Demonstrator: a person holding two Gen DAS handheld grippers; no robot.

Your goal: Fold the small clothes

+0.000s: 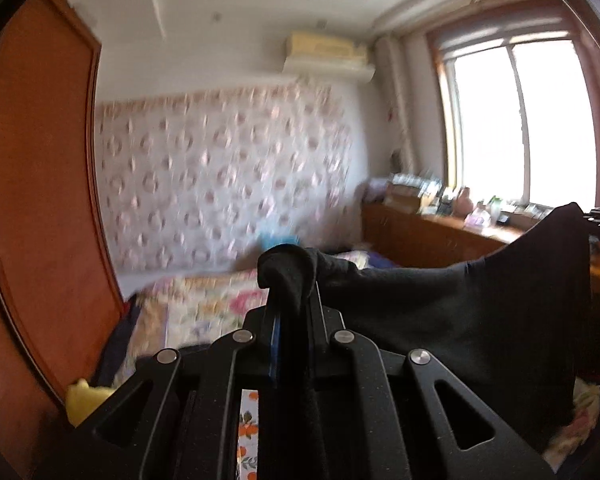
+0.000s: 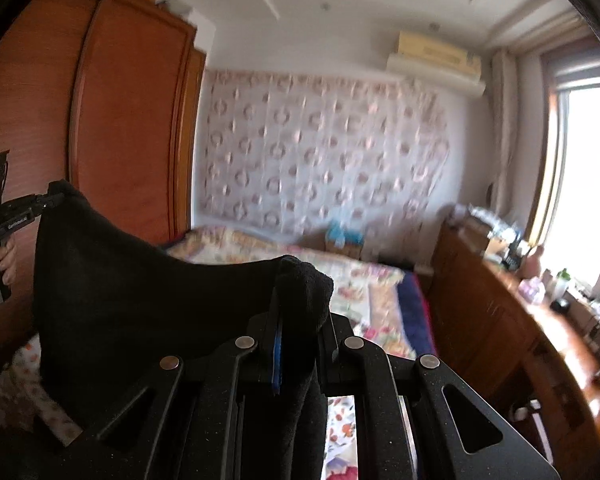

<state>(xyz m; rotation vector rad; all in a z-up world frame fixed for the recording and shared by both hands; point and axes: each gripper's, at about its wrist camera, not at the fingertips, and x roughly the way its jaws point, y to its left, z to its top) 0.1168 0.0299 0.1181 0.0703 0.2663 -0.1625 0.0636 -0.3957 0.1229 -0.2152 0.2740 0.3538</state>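
Note:
A small black garment (image 1: 480,312) hangs stretched in the air between my two grippers. My left gripper (image 1: 290,276) is shut on one top corner of it, the cloth bunched over the fingertips. The right gripper (image 1: 598,216) shows at the far right edge of the left wrist view, holding the other corner. In the right wrist view my right gripper (image 2: 300,284) is shut on its corner of the black garment (image 2: 132,288), and the left gripper (image 2: 40,202) shows at the left, held by a hand (image 2: 2,260).
A bed with a floral quilt (image 2: 352,280) lies below and ahead. A tall wooden wardrobe (image 2: 120,120) stands on the left. A wooden cabinet with clutter (image 2: 540,300) runs under the window (image 1: 516,120) on the right. A yellow item (image 1: 86,400) lies low left.

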